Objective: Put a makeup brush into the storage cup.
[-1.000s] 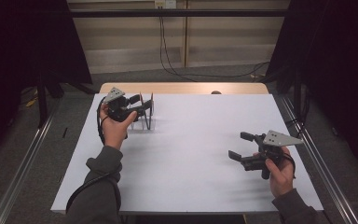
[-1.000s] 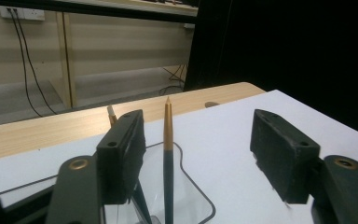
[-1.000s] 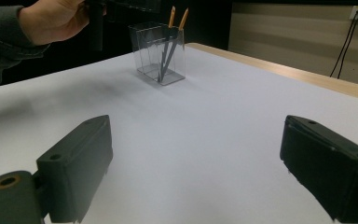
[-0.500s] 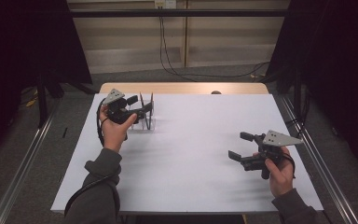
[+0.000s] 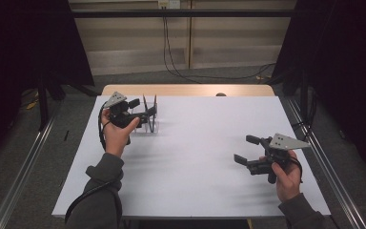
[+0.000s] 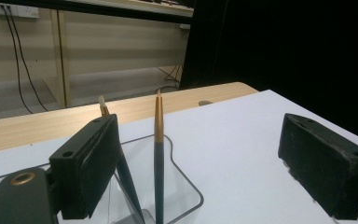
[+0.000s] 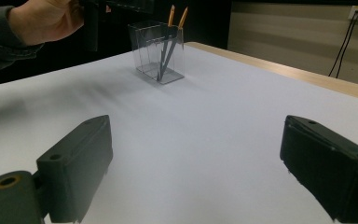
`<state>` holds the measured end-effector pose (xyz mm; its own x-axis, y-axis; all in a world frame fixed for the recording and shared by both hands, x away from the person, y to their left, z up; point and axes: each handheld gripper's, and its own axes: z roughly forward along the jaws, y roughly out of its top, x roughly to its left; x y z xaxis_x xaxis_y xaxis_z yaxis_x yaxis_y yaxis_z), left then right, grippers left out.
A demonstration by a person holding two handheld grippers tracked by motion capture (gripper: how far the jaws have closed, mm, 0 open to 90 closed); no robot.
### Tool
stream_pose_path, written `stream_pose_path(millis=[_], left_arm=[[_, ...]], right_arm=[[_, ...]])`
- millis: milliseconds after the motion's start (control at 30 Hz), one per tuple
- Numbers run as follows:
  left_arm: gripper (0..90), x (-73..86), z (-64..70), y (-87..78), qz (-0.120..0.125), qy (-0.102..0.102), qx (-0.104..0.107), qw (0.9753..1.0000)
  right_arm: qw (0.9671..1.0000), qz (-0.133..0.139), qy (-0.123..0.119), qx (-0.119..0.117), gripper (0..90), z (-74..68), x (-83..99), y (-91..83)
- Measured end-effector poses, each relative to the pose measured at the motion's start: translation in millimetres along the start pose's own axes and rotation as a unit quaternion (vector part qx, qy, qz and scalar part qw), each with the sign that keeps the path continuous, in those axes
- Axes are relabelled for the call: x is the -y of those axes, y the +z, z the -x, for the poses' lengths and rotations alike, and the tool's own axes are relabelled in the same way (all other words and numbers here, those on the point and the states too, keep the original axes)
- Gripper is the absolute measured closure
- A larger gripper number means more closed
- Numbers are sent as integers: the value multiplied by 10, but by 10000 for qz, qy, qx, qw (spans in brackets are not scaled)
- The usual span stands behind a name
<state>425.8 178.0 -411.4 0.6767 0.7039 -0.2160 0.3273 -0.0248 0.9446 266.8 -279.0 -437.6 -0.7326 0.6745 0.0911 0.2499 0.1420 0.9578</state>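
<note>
A clear plastic pen holder (image 5: 150,121) stands at the far left of the white desk (image 5: 195,157), with two dark pens with gold ends (image 6: 158,158) upright inside it. The left tongs (image 5: 148,113) hover right at the holder, jaws wide, one pen standing between them and nothing gripped. The step in hand looks like the reach for a pen. Next, the jaws would need to line up on one pen's shaft above the rim and close on it. The right tongs (image 5: 243,150) wait well apart at the near right, wide and empty.
</note>
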Motion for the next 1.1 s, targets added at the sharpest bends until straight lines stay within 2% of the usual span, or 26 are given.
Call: stream_pose_path(millis=[100,233,333,500,533,700,800,833,933,1000,1100], left_arm=[[112,-6,10,4,5,-8,-24,10000],[98,-10,12,6,-25,106,116,9999],[95,-12,25,3,-48,112,77,9999],[96,-11,48,2,-48,125,150,9998],[96,-9,59,-1,-58,131,90,9999],[97,7,79,-9,-35,169,167,9997],[98,13,94,-36,-33,178,119,9998],[98,13,88,-55,-113,250,94,9996],[100,25,87,-73,-78,202,67,9997],[100,33,80,-87,-44,206,148,9997],[101,44,81,-116,-83,219,68,9997]], right_arm=[[10000,-7,13,31,89,-5,5,-5],[10000,-3,17,48,89,-5,10,-24],[10000,-20,19,63,89,-9,16,-37],[9999,10,43,96,89,-9,15,-55],[10000,15,37,90,89,-8,15,-56],[9999,14,59,96,89,-4,15,-55],[10000,18,55,77,89,-7,13,-50],[10000,27,39,66,89,-5,13,-48],[10000,33,35,46,89,-6,14,-39],[10000,28,31,64,89,-9,9,-35],[10000,34,17,25,89,-8,0,-31]])
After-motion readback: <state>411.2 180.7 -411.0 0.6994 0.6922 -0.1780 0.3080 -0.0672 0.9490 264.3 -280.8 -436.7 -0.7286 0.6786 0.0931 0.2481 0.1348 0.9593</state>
